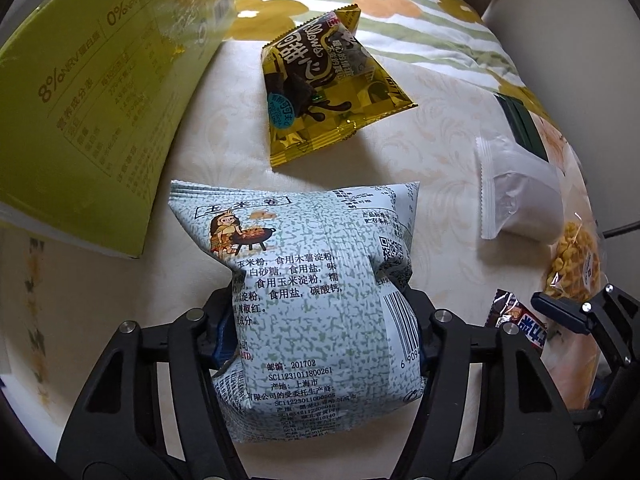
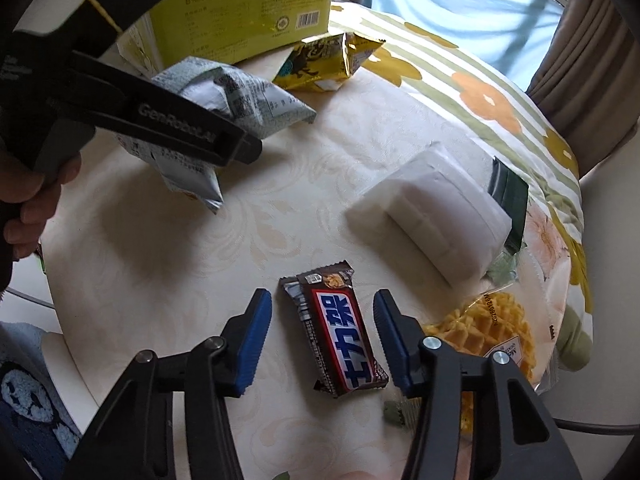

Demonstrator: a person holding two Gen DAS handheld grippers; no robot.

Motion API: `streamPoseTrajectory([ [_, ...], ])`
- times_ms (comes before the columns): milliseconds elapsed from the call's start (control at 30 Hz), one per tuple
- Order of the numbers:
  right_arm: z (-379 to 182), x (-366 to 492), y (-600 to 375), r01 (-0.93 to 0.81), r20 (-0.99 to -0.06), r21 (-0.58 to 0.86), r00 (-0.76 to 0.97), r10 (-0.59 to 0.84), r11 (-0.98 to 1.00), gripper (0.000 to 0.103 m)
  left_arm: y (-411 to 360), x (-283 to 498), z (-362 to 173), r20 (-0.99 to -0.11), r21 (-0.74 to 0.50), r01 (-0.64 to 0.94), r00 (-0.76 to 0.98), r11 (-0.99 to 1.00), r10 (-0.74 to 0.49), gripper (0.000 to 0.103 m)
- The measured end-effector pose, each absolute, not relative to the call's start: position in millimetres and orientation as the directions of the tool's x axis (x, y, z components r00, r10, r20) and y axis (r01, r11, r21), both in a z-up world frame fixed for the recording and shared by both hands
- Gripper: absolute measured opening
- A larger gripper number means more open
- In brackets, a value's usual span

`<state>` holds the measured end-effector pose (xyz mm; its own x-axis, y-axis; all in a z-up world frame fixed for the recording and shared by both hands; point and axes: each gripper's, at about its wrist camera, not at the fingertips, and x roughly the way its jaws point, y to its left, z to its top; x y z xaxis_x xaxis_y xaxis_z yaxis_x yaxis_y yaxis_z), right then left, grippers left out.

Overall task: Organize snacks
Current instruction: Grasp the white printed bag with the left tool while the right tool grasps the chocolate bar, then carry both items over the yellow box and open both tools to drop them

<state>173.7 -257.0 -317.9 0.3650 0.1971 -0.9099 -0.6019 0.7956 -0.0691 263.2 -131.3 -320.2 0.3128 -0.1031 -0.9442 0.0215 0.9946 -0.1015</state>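
Note:
My left gripper [image 1: 322, 304] is shut on a pale green speckled snack bag [image 1: 312, 272] and holds it above the cream table; the bag also shows in the right wrist view [image 2: 236, 100], clamped by the left gripper [image 2: 240, 148]. My right gripper [image 2: 322, 320] is open, its blue pads either side of a brown chocolate bar [image 2: 336, 328] lying flat on the table, apart from it. That bar's end shows in the left wrist view [image 1: 516, 320], beside a right gripper fingertip [image 1: 560, 312]. A yellow snack bag [image 1: 320, 88] lies beyond.
A yellow-green box [image 1: 88, 92] stands at the left, also seen in the right wrist view [image 2: 240, 16]. A white translucent packet [image 2: 432, 216], a clear bag of yellow waffle snacks [image 2: 492, 332] and a dark green packet [image 2: 508, 196] lie at the right. A floral cloth [image 2: 480, 92] covers the table's far side.

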Motion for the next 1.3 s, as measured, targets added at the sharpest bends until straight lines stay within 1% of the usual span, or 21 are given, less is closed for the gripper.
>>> streamPoseTrajectory([
  [100, -323, 175, -260, -0.609, -0.921, -0.053, 0.337, 0.197, 0.791, 0.037, -134, 265, -320, -0.944, -0.093, 0.03, 0.314, 0.995, -0.098, 0.06],
  [267, -326, 176, -265, -0.619, -0.926, -0.017, 0.306, 0.221, 0.785, 0.036, -137, 266, -322, -0.946, -0.097, 0.033, 0.308, 0.995, -0.102, 0.06],
  [333, -326, 175, -264, -0.621, -0.926, -0.014, 0.304, 0.224, 0.784, 0.033, -138, 266, -323, -0.946, -0.098, 0.037, 0.307, 0.995, -0.105, 0.06],
  [400, -325, 174, -264, -0.625, -0.926, -0.003, 0.296, 0.234, 0.781, 0.027, -139, 266, -323, -0.946, -0.1, 0.044, 0.307, 0.994, -0.108, 0.06],
  [667, -323, 170, -261, -0.608, -0.922, -0.013, 0.314, 0.226, 0.794, 0.026, -138, 265, -322, -0.943, -0.101, 0.061, 0.313, 0.993, -0.115, 0.06],
  [800, -314, 172, -264, -0.58, -0.912, 0.01, 0.329, 0.246, 0.815, 0.026, -137, 263, -312, -0.936, -0.102, 0.067, 0.331, 0.993, -0.118, 0.059],
  [967, -286, 177, -269, -0.539, -0.886, 0.029, 0.376, 0.272, 0.842, 0.026, -130, 256, -276, -0.911, -0.106, 0.066, 0.394, 0.992, -0.123, 0.059],
  [1100, -252, 181, -272, -0.494, -0.857, 0.056, 0.422, 0.296, 0.867, 0.026, -120, 247, -238, -0.884, -0.12, 0.049, 0.45, 0.992, -0.129, 0.059],
  [1167, -230, 185, -272, -0.473, -0.838, 0.078, 0.445, 0.315, 0.878, 0.026, -113, 241, -211, -0.859, -0.12, 0.042, 0.497, 0.992, -0.125, 0.059],
  [1300, -191, 190, -261, -0.466, -0.804, 0.021, 0.518, 0.291, 0.885, 0.026, -95, 237, -169, -0.809, -0.104, 0.042, 0.577, 0.994, -0.109, 0.059],
])
